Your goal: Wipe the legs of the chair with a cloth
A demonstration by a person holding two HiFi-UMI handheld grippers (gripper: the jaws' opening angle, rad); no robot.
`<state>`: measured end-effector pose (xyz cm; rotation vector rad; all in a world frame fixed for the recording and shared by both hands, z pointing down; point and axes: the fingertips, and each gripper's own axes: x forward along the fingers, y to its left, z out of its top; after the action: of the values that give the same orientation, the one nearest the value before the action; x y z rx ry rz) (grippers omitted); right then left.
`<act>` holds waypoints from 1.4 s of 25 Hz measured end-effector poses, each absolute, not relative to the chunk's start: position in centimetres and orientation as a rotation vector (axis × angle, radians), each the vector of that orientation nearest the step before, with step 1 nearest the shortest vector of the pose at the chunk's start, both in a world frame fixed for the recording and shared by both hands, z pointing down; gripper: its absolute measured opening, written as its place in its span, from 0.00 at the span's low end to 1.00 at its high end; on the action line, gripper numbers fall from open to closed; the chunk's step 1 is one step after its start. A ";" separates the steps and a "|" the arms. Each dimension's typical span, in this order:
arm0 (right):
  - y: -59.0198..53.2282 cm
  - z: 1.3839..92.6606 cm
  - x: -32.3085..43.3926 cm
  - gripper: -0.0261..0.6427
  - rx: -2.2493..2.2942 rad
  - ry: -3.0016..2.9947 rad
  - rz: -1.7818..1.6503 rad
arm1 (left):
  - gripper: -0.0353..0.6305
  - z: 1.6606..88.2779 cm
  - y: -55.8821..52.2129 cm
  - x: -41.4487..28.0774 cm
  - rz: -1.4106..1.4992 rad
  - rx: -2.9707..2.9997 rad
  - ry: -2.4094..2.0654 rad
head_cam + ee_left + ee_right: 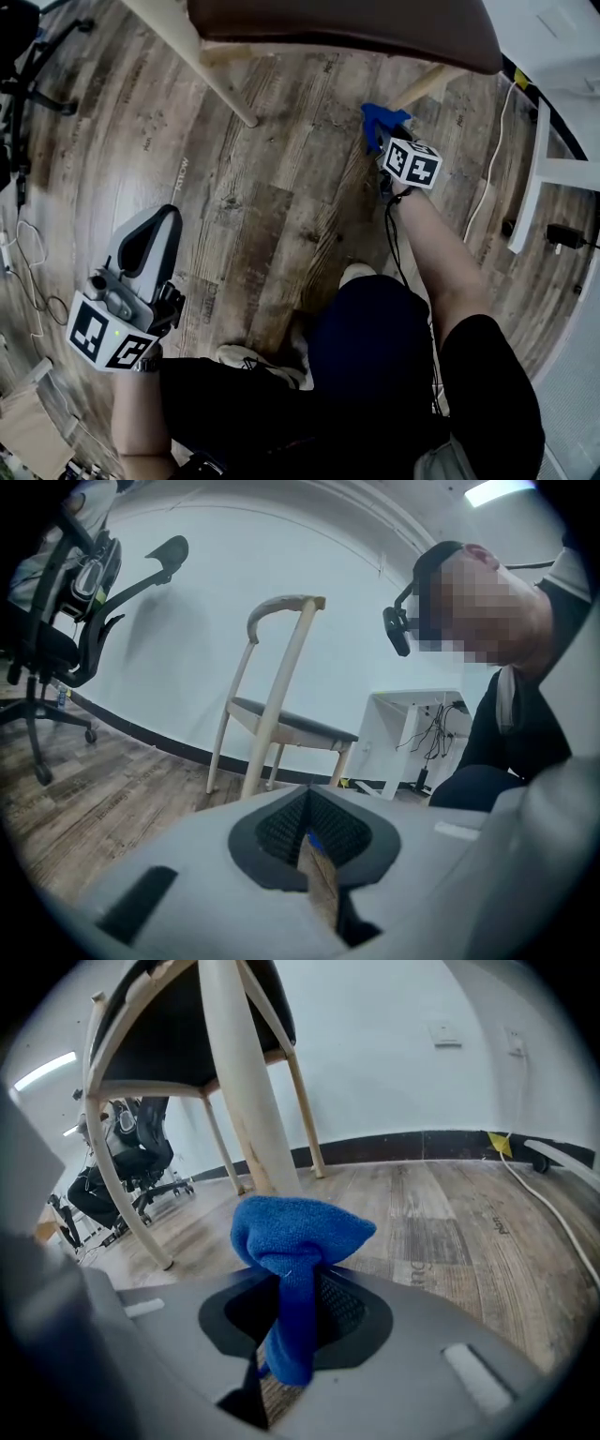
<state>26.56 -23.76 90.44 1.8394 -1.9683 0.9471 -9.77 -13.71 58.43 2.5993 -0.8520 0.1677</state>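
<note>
The chair's dark seat (356,28) fills the top of the head view, with pale wooden legs below it on the left (211,75) and right (427,86). My right gripper (384,139) is shut on a bunched blue cloth (378,119), low down beside the right leg. In the right gripper view the cloth (295,1237) sticks out of the right gripper (291,1307) just in front of that leg (246,1101); I cannot tell if they touch. My left gripper (155,220) hangs back at the lower left, shut and empty (314,846), facing the chair (281,705).
A white desk frame (548,169) stands right of the chair, with a cable (489,159) and a black adapter (562,234) on the wood floor. A black office chair (52,639) stands far left. The person's knee and shoe (356,274) sit between the grippers.
</note>
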 end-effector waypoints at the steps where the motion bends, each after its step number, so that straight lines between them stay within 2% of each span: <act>1: -23.7 91.2 26.6 0.17 1.826 -1.946 0.967 | 0.06 58.5 -13.8 -9.9 0.169 2.595 -0.858; 7: -23.9 93.8 26.4 0.18 1.752 -1.880 1.029 | 0.06 58.7 -13.8 -10.3 0.175 2.589 -0.868; 20: -23.5 91.2 26.5 0.17 1.775 -1.914 1.016 | 0.06 58.0 -13.6 -10.3 0.142 2.607 -0.852; 29: -23.5 82.1 26.5 0.18 1.805 -2.094 0.897 | 0.06 56.6 -13.1 -10.1 0.092 2.635 -0.835; 35: -23.4 73.3 26.7 0.18 1.780 -2.195 0.667 | 0.06 56.2 -12.9 -9.8 0.071 2.645 -0.808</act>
<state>26.66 -23.39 73.30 1.7797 -2.1953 0.6674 -9.80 -12.95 56.23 2.6451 -0.8081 0.0714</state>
